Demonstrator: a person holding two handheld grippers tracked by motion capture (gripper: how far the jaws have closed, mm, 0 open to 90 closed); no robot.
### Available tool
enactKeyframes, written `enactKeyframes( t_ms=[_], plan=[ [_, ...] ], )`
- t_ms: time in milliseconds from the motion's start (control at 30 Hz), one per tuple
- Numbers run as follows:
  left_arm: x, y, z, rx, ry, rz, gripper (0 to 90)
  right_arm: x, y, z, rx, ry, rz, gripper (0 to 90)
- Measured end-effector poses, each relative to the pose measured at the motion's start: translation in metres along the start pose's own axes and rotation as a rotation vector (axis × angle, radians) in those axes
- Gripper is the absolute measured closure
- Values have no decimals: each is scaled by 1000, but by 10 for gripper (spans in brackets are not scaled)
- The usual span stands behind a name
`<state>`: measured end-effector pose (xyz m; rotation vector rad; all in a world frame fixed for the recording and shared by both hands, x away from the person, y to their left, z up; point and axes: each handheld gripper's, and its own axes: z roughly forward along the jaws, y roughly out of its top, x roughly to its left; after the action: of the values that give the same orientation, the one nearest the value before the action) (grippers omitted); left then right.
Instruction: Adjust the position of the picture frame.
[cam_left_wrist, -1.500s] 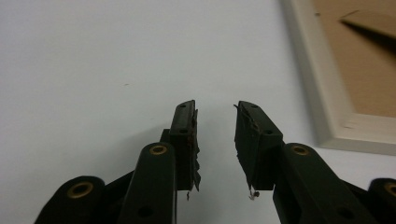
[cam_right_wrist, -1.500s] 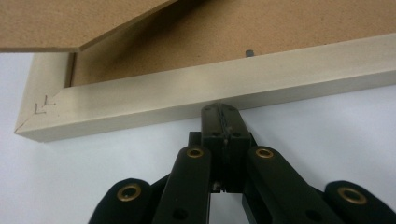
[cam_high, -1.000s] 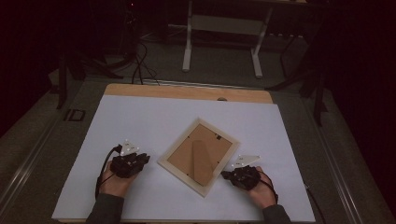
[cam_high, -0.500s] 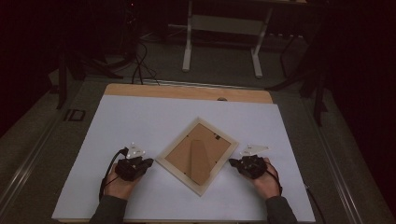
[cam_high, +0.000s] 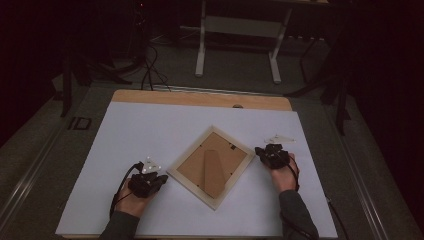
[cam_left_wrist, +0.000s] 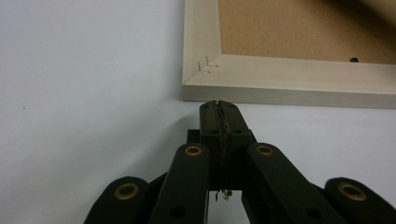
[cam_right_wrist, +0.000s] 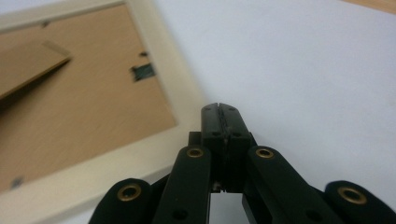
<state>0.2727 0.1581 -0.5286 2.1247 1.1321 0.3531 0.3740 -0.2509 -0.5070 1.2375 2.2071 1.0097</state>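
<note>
With both sets of jaws shut and empty, the left gripper and right gripper may just shove the picture frame ahead across the bench.

Dark room; grey floor; white desk frame; cables on floor.

frame: top and right edges are cutting it off in the left gripper view
stand flap: blurring, left edge is cropping it

a picture frame lay face down, turned diamond-wise, on the white table; the left gripper and right gripper flanked its corners, jaws together.
</note>
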Motion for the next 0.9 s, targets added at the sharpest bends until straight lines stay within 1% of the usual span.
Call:
enactKeyframes(
  t_ms=[100,167,267,300,367,633,767,900],
  plan=[
    [-3,0,3,11,0,5,900,-7,3,7,7,-11,43,899],
    [-5,1,6,19,4,5,900,-9,4,11,12,-10,73,899],
    [-7,1,7,19,3,8,900,-10,3,16,25,-14,84,899],
    [-8,2,7,20,1,17,900,-11,3,22,40,-20,89,899],
    [-10,2,8,19,-3,17,900,-12,3,24,42,-12,110,899],
    [-14,4,10,19,-8,34,900,-13,7,30,87,-20,79,899],
    [-17,5,11,18,-6,33,900,-14,7,30,90,-12,90,900],
    [-17,5,11,20,-6,26,900,-14,6,30,89,-5,90,899]
  ],
)
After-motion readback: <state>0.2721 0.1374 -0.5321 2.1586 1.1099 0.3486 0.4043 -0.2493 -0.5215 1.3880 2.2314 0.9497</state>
